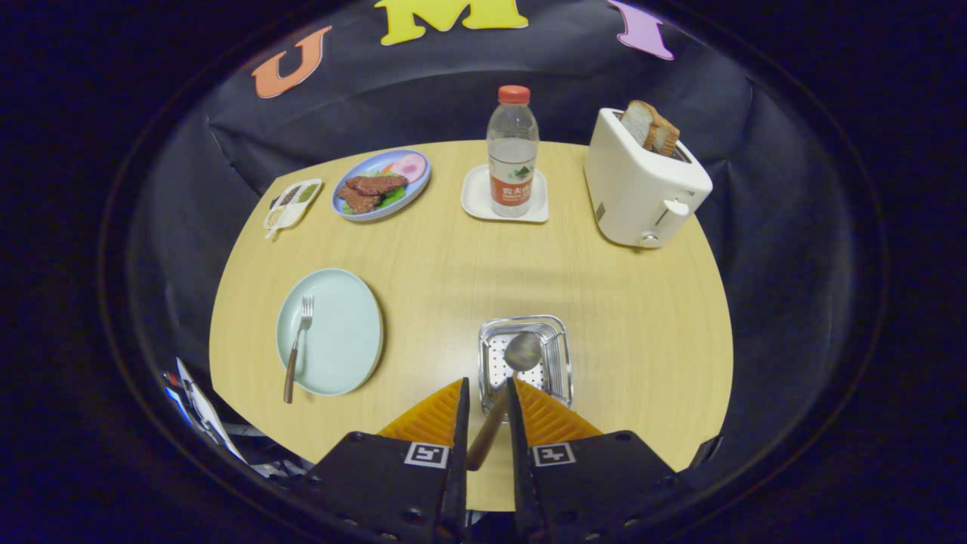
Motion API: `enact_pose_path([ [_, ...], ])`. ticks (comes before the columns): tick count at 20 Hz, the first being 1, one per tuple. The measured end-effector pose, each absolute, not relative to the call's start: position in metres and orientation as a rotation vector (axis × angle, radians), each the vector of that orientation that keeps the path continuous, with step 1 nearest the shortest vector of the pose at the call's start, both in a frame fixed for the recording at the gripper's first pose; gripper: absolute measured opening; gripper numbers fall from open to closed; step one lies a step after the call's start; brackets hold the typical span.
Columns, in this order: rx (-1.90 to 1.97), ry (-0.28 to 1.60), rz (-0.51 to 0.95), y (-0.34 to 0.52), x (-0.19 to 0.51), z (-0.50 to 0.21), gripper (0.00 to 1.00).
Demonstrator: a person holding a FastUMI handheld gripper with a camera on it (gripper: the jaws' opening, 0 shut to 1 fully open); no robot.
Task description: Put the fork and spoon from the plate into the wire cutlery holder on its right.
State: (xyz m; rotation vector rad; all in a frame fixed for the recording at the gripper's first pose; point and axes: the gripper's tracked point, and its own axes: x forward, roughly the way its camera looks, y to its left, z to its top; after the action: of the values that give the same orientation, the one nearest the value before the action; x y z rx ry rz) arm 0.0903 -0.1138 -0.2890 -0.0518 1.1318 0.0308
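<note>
My gripper (487, 387) holds a spoon (520, 353) by its wooden handle, both fingers pressed on it. The spoon's metal bowl hangs over the wire cutlery holder (560, 355), which sits just ahead of the fingers on the wooden table. To the left of the holder lies a pale green plate (340, 332). A fork (297, 346) with a wooden handle rests on the plate's left side, its handle sticking out over the near rim.
Farther back stand a white toaster (642, 185) with bread slices, a water bottle (513, 151) on a white coaster, a blue plate of food (381, 183) and a small divided dish (291, 202). The table's (650, 302) near edge runs close under the fingers.
</note>
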Motion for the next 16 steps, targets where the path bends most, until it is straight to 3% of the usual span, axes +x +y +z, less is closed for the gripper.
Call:
enact_pose_path([
  [3,-0.061,1.097,0.07,-0.084,0.09,-0.288,0.32],
  [11,-0.141,1.079,0.137,0.003,0.086,-0.306,0.88],
  [14,-0.11,1.104,0.147,0.039,0.083,-0.319,0.97],
  [16,-0.093,1.135,0.153,0.061,0.08,-0.332,0.96],
])
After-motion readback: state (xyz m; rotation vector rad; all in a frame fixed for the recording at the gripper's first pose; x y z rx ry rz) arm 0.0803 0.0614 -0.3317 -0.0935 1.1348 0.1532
